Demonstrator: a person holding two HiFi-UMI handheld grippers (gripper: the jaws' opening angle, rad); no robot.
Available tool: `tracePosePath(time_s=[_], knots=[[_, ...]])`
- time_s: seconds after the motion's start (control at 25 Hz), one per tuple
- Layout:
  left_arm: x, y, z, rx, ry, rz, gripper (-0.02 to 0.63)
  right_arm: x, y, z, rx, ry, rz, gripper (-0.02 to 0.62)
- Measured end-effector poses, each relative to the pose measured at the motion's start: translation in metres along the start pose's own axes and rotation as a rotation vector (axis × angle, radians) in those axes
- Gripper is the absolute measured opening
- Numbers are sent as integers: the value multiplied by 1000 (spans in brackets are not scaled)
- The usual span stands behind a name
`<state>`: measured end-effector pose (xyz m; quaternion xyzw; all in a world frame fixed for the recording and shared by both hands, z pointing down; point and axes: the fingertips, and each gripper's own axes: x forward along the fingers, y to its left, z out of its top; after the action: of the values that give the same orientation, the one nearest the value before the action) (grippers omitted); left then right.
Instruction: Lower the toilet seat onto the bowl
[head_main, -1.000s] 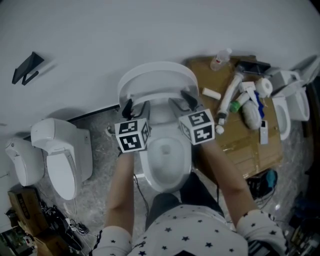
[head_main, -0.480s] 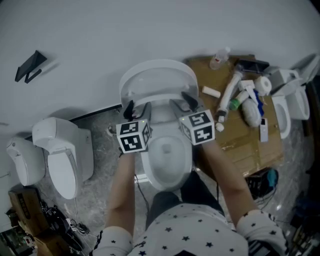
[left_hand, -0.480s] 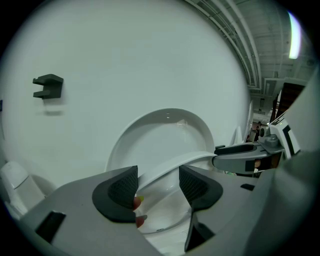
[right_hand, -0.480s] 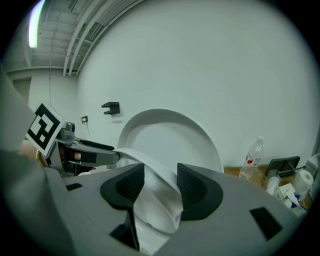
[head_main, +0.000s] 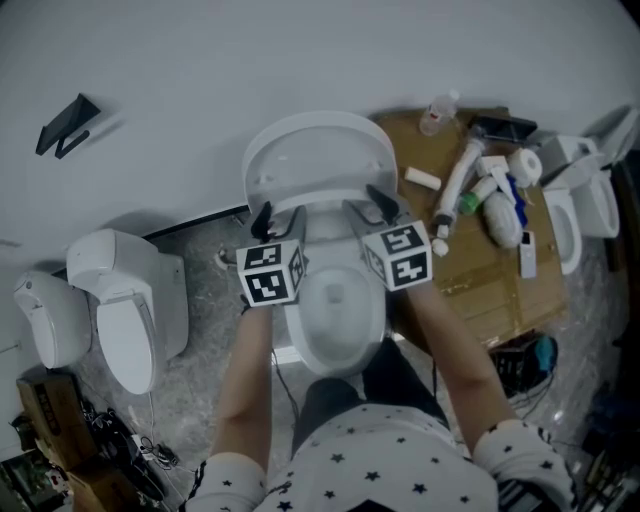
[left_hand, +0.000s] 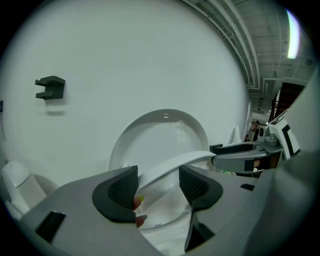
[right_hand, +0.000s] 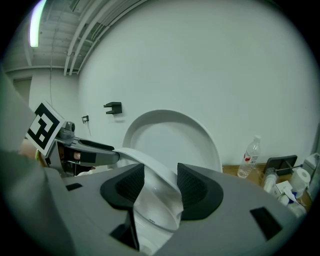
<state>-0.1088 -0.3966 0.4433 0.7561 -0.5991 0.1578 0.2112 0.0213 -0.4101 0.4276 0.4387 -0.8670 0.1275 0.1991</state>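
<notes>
The left claw (left_hand: 157, 182) is clamping the toilet seat (left_hand: 180, 161) by its rim, its pads closing on the thin white band. The right claw (right_hand: 160, 182) is gripping the opposite side of the rim the same way. The seat is hanging tilted, partway between the upright lid (left_hand: 160, 135) behind it and the bowl (head_main: 335, 310) beneath. A water bottle (right_hand: 248, 157) is standing on the brown surface (head_main: 500, 290) at the right. Another toilet (head_main: 125, 320) is sitting on the floor at the left.
</notes>
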Motion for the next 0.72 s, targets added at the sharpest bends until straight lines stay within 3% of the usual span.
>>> tracePosePath(time_s=[0.72], knots=[[-32, -13, -21, 13, 7, -21, 247, -31, 20, -17, -8, 5, -15, 199]])
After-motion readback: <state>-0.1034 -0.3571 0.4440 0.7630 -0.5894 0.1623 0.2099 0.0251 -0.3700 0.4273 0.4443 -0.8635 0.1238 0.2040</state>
